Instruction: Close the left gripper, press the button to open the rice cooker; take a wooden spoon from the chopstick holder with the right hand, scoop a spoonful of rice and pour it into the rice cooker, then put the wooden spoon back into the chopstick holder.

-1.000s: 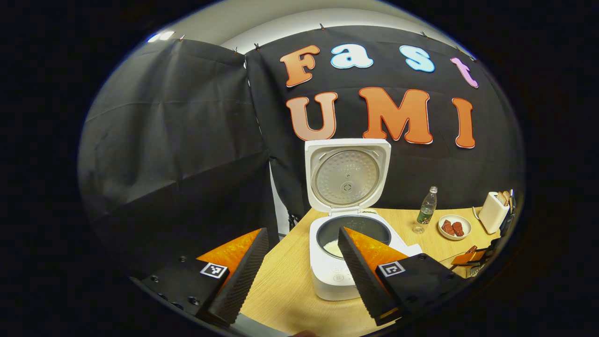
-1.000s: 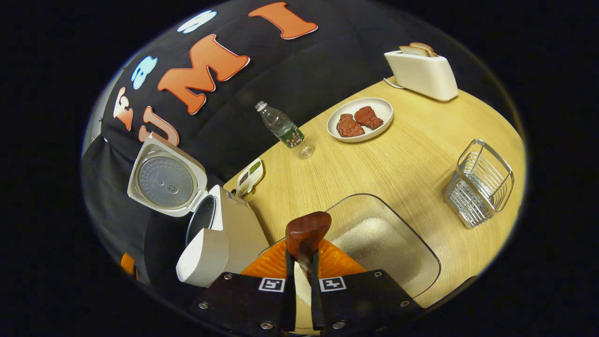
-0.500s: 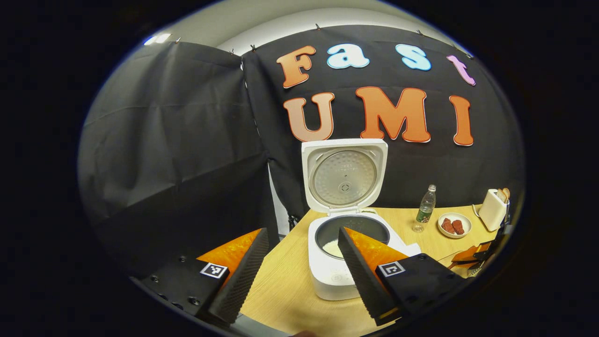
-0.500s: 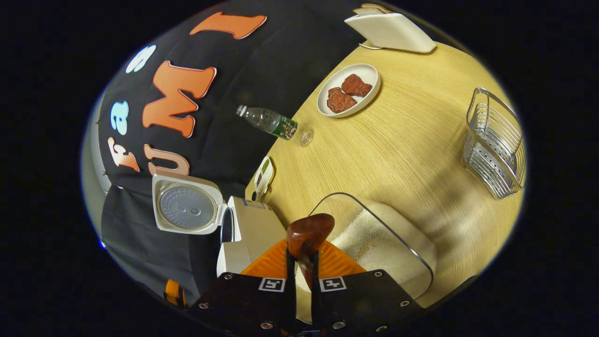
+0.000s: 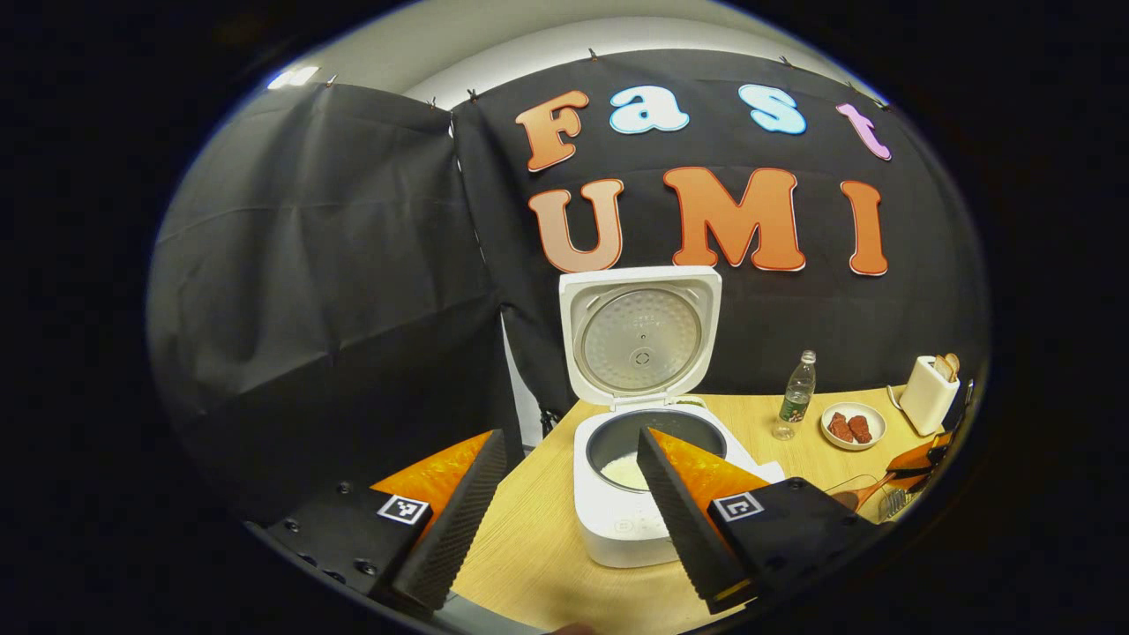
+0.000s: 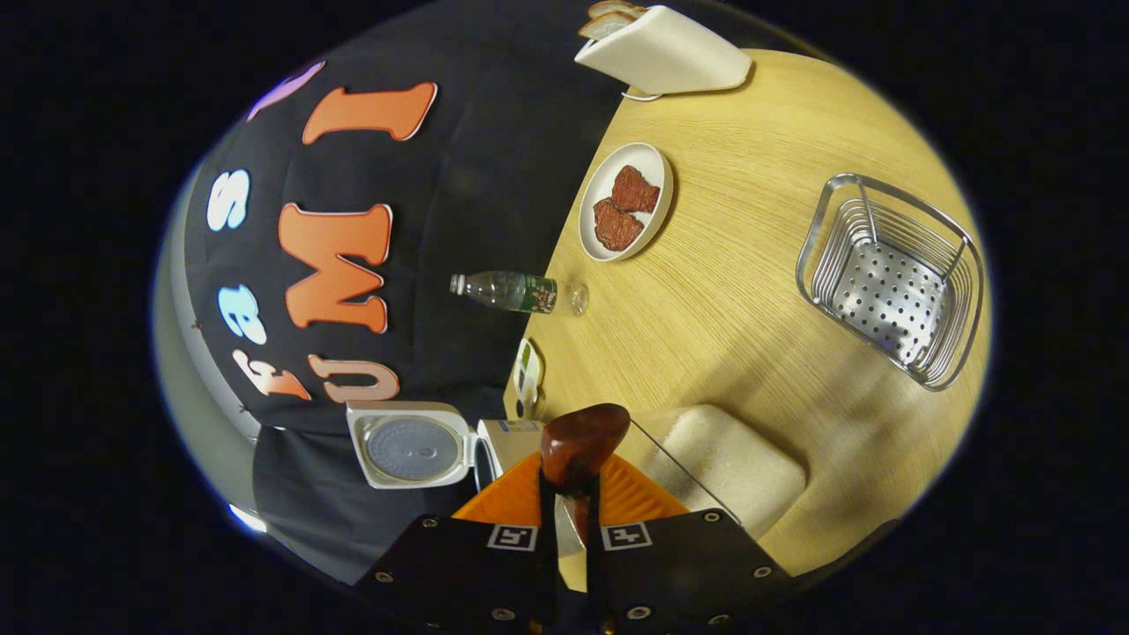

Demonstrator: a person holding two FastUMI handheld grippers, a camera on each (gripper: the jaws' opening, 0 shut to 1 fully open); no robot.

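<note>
1. Right gripper [image 6: 564,516] first: both fingers are pinched tight on the wooden spoon [image 6: 582,445], and its dark bowl sticks out just past the fingertips. Can't see whether any rice is sitting in the bowl from this side.

2. Left gripper [image 5: 564,520] has its jaws spread wide with nothing between them. It hangs in the air on the near side of the rice cooker [image 5: 635,503].

3. Using the cooker as the landmark: it sits on the wooden table [image 5: 529,547], lid [image 5: 639,335] swung fully up. A bit of white rice shows down in the dark inner pot [image 5: 657,437].

4. Just to the right of the cooker, in the right gripper view, is the clear rice container [image 6: 723,463] with a heap of rice in it. The spoon is right over its near edge.

5. Farther from the cooker, toward the back wall: a water bottle [image 6: 516,292], a plate with red meat pieces [image 6: 624,203] and a white toaster with bread [image 6: 666,55].

6. Well off to the cooker's right is the wire chopstick holder [image 6: 891,278], with no utensils I can make out in it.

7. Progress, my read: button press is done since the lid is up, and the spoon is out of the holder. Rice in the pot hints a pour may have happened, but I can't tell. Definitely left: putting the spoon into the holder.
</note>
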